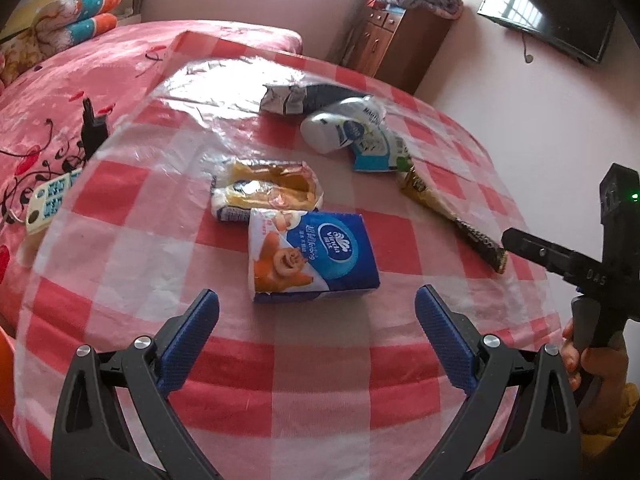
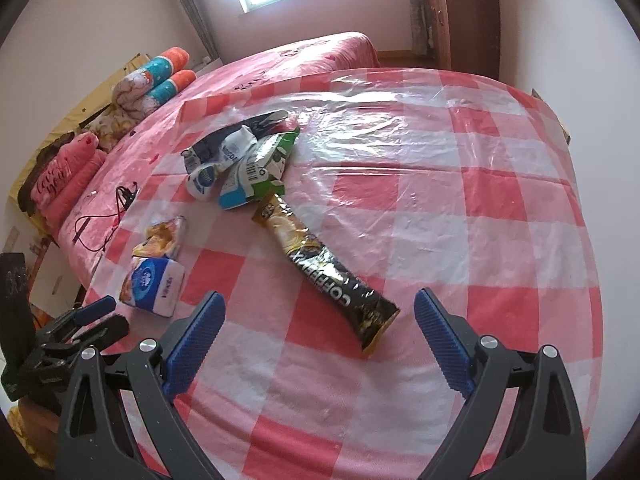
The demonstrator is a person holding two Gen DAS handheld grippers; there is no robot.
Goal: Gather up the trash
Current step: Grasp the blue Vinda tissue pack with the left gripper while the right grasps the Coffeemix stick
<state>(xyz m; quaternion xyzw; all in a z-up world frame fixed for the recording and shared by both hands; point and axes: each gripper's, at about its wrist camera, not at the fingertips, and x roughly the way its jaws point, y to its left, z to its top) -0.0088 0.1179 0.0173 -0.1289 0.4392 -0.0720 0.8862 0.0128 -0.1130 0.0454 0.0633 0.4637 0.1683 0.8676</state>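
Note:
On the red-and-white checked tablecloth (image 1: 320, 380) lie several pieces of trash. A blue tissue pack (image 1: 316, 256) lies just ahead of my open left gripper (image 1: 316, 308), with a torn yellow wrapper (image 1: 272, 192) behind it. Farther back sit a white bottle (image 1: 336, 132), a blue-and-white carton wrapper (image 1: 376, 152) and a dark foil bag (image 1: 304, 96). A long black-and-gold coffee sachet (image 2: 324, 268) reaches toward my open right gripper (image 2: 320, 316), its near end between the fingers' line. The tissue pack (image 2: 154, 284) shows at the left there. Both grippers hold nothing.
A bed with a pink cover (image 1: 60, 120) flanks the table on the left, with a remote (image 1: 50, 200), a black charger (image 1: 94, 128) and rolled pillows (image 1: 88, 12) on it. A wooden cabinet (image 1: 396, 44) and a wall TV (image 1: 556, 8) stand behind. A hand (image 1: 592, 364) holds the right gripper.

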